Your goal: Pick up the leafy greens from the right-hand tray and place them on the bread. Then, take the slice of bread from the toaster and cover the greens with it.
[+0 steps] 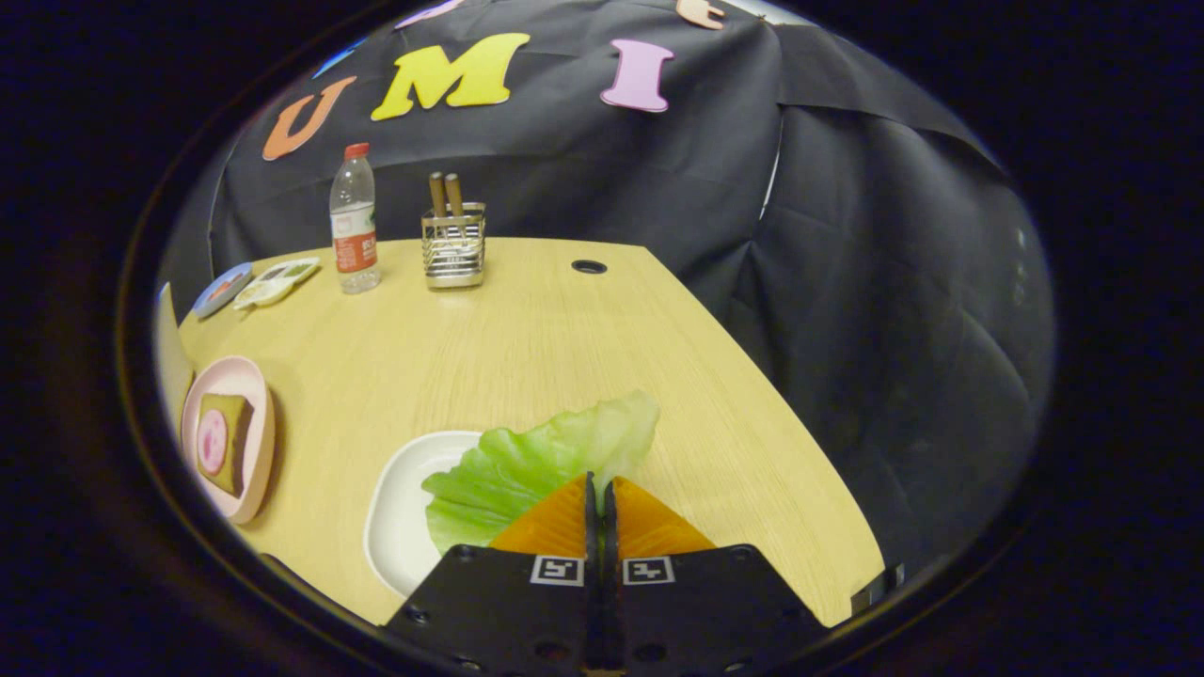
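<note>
Crinkled light-green lettuce leaf [536, 461] pinched at its edge between the gripper [599, 489] fingers, which are closed together on it; leaf hangs over the white rounded-square tray [400, 527] on the pale wooden table [527, 338]. Well to the left, pink round plate [259, 442] holds bread slice [229, 442] topped with a pink round slice

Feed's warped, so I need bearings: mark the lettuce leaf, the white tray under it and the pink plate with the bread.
lettuce leaf [527, 465], gripper view: on its broad middle, ahead of the shut jaws.
white tray [400, 517], gripper view: on its bare floor beside the leaf.
pink plate [252, 376], gripper view: on its far rim.
</note>
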